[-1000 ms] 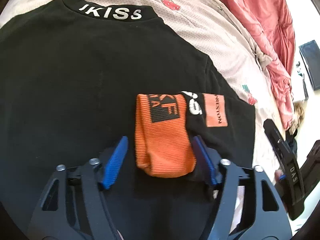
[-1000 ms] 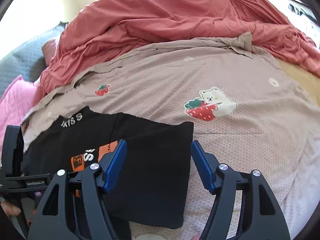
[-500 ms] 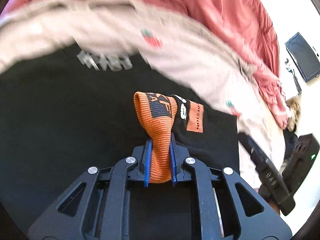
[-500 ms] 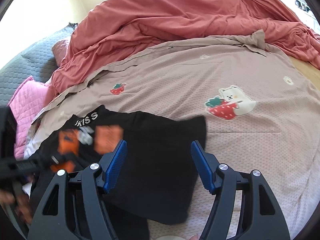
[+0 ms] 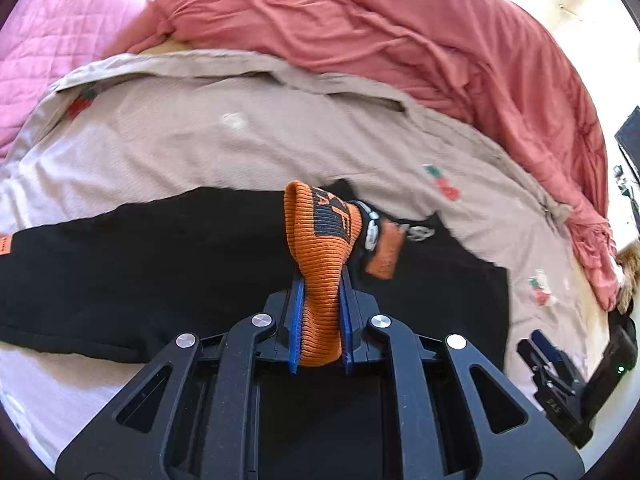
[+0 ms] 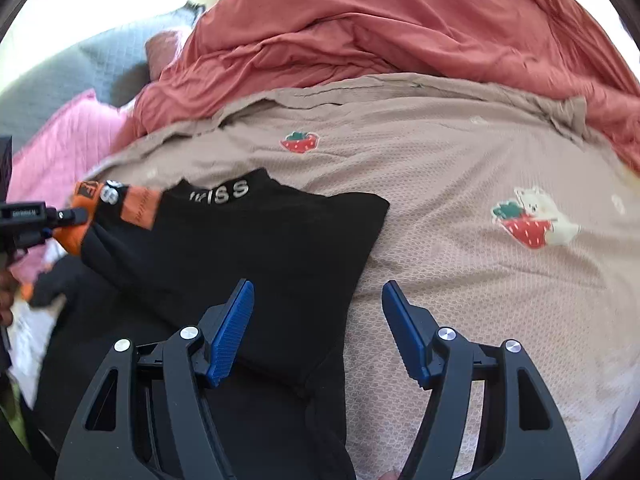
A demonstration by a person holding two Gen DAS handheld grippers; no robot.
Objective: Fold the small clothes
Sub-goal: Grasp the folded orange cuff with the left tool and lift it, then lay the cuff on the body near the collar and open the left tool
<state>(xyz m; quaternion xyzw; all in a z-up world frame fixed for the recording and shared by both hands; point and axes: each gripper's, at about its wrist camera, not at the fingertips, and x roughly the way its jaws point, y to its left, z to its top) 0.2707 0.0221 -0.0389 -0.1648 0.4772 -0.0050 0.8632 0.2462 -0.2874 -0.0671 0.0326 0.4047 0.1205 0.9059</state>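
A black top (image 5: 160, 264) with white letters on its collar (image 6: 228, 194) lies spread on the bed. My left gripper (image 5: 320, 276) is shut on the top's orange ribbed sleeve cuff (image 5: 320, 232) and holds it up off the fabric, so the sleeve stretches back to the body. In the right wrist view that cuff (image 6: 76, 236) hangs at the far left in the left gripper (image 6: 68, 214). My right gripper (image 6: 318, 292) is open, with nothing between its fingers. It hovers over the top's (image 6: 260, 248) right edge where it meets the sheet.
The bed carries a beige sheet (image 6: 460, 280) with strawberry and bear prints. A bunched red duvet (image 5: 400, 40) lies behind, with a pink quilt (image 5: 52, 40) and a grey pillow (image 6: 80, 68) to the left. A dark screen (image 5: 630, 144) is off the right side.
The left gripper's jaws closed on the orange cuff, then lifted it and carried it across the black top. The right gripper shifted sideways and stayed open.
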